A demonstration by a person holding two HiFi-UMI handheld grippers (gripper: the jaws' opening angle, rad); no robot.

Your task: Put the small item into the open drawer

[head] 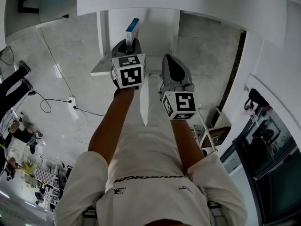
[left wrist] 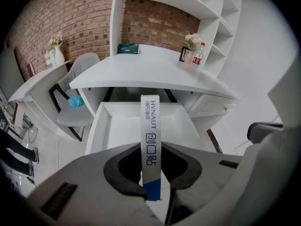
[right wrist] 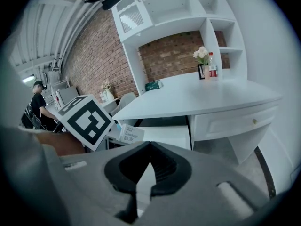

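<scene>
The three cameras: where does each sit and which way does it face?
Head view: on the person's head, facing steeply down; shows both forearms, the left gripper holding the small box, and the right gripper.
Left gripper view: rides the left gripper, facing along its jaws, shut on the box, into the open drawer under the desk.
Right gripper view: rides the right gripper, facing along its shut, empty jaws at the desk; the left gripper's marker cube shows.
Shared: both gripper views show the desk, drawer and box.
</scene>
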